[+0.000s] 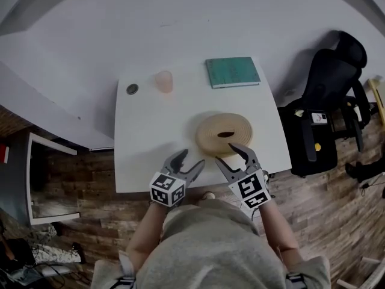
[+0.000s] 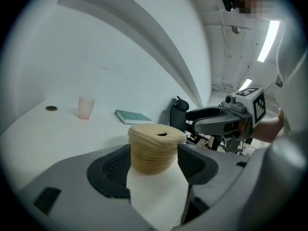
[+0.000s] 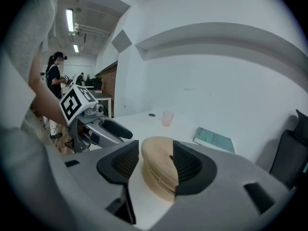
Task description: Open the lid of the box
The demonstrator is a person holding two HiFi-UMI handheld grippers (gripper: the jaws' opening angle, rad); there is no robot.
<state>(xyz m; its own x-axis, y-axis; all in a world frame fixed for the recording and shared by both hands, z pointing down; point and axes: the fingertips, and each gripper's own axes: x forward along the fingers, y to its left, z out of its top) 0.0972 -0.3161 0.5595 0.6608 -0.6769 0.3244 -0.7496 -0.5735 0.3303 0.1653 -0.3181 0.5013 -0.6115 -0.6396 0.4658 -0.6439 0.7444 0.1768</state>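
Head view: the round woven box (image 1: 224, 134) is seen on the white table (image 1: 150, 137), near the front edge and right of the middle. Its lid is on, and a small dark opening is seen in the top. The right gripper (image 1: 230, 154) is held just before the box, with its far jaw tip at the box's near rim. Its jaws are spread. In the right gripper view the box is framed between the two ribbed pads, a gap is shown at the left pad, and nothing is clamped; whether the right pad touches the wall cannot be told. The left gripper (image 1: 191, 159) is held to the front left of the box, apart from it, over the table edge. Its jaws are likewise spread and empty. In the left gripper view the box is seen standing beyond the pads, not between them.

Farther back on the table, a green book (image 1: 232, 71) is laid near the rear right corner. A pale pink cup (image 1: 163, 80) stands upright at the rear left, and a small dark disc (image 1: 132, 89) lies just left of it. All three are well apart from the box, and nothing is placed between the grippers and the box. Right of the table, a black bag (image 1: 310, 140) and a black office chair (image 1: 334, 71) are seen on the wooden floor (image 1: 90, 179).
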